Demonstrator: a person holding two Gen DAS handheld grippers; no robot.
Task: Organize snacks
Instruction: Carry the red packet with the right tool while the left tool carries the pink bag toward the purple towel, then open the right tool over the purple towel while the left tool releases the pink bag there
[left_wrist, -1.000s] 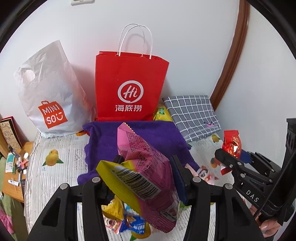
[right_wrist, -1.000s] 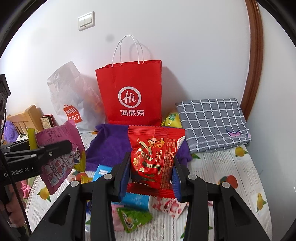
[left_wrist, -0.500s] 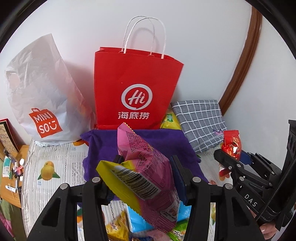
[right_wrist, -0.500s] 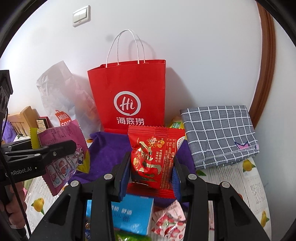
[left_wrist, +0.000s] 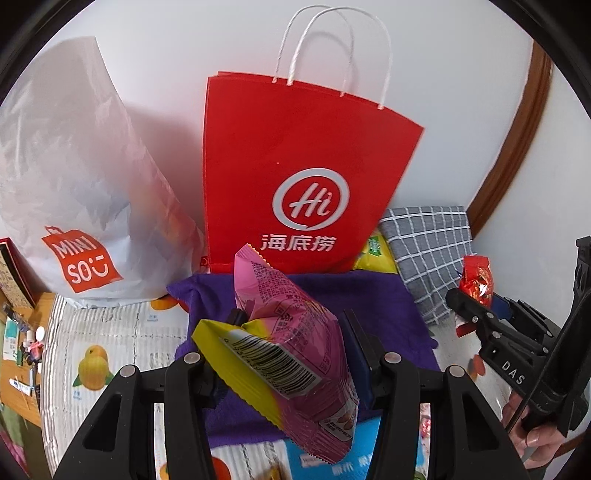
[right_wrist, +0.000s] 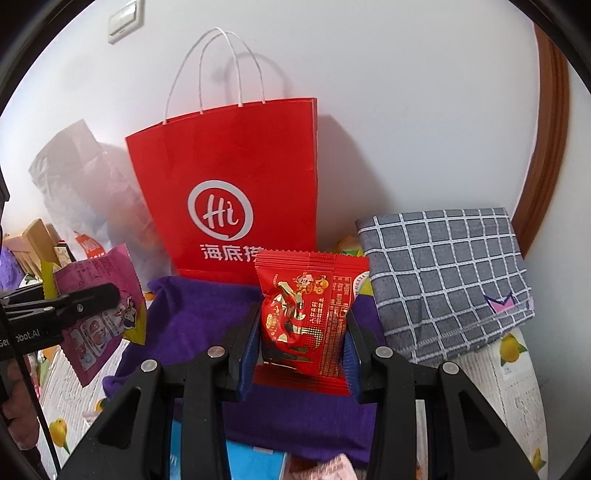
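Pink snack packet (left_wrist: 295, 332) in left claw (left_wrist: 291, 339), near red bag (left_wrist: 295, 166).

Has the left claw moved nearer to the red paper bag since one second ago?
Yes. The left claw, holding the pink packet, moved toward the red paper bag, which now looks larger.

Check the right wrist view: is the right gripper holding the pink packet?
No, the right gripper is shut on a red packet; the pink packet sits in the left gripper off to the side.
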